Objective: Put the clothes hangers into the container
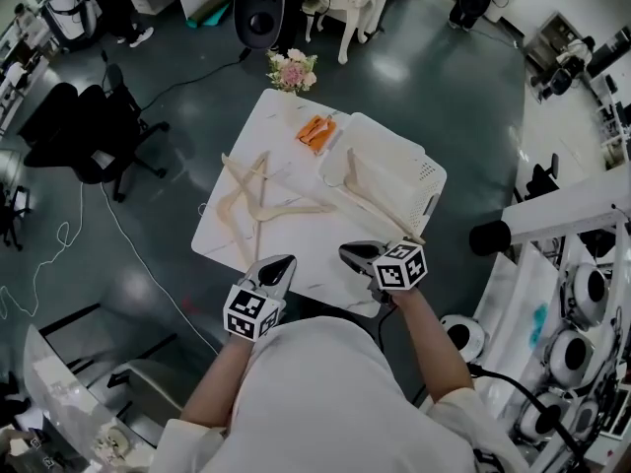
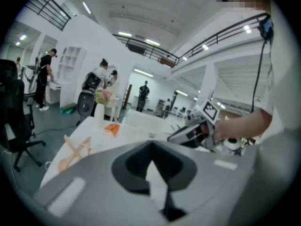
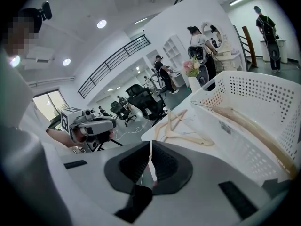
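Clothes hangers [image 1: 296,209]: pale wood, triangular; container [image 1: 426,173]: white perforated plastic.

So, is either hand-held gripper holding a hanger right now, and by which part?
Nothing is held. The left hand-held gripper and right hand-held gripper are both shut and empty; the hangers lie on the table.

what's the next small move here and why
Probably open the jaws of the left gripper and ease it forward to the hangers on the table: its jaws are together and empty, the hangers lie loose just ahead, and only one hanger is in the container.
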### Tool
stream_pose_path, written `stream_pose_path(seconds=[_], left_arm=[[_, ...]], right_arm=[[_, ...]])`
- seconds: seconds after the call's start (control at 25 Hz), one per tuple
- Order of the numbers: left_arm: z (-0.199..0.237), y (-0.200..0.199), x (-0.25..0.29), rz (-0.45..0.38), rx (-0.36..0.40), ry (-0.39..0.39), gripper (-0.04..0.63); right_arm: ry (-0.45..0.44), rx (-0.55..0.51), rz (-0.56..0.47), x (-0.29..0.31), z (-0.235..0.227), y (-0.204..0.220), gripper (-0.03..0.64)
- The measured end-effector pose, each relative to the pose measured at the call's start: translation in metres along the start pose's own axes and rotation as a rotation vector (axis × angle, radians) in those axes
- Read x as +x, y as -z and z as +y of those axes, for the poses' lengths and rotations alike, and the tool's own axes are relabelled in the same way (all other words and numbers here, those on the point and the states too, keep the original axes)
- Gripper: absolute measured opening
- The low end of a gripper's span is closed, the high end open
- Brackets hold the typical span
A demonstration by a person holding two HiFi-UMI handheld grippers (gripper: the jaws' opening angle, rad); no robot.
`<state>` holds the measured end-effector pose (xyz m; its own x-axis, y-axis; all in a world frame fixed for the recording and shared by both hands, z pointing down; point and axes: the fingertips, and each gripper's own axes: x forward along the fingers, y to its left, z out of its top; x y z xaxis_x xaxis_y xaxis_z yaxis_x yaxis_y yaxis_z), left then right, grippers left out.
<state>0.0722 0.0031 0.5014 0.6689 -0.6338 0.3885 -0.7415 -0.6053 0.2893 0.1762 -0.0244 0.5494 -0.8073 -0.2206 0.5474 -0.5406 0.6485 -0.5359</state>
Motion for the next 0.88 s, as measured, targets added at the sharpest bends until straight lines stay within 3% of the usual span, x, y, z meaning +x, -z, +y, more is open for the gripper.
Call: stream_pose_path(seconds=[0.64, 0.88], left_arm=[[0.005, 0.018, -0.006, -0.025, -0.09, -0.166, 0.002], [0.021, 0.025, -0.013, 0.0, -0.081, -0.177, 0.002]], right_arm=[[-0.095, -0.076, 0.062, 0.024, -0.008, 0.004, 0.014], [-0.11, -0.082, 0.068, 0.041, -0.005, -0.002, 0.014]])
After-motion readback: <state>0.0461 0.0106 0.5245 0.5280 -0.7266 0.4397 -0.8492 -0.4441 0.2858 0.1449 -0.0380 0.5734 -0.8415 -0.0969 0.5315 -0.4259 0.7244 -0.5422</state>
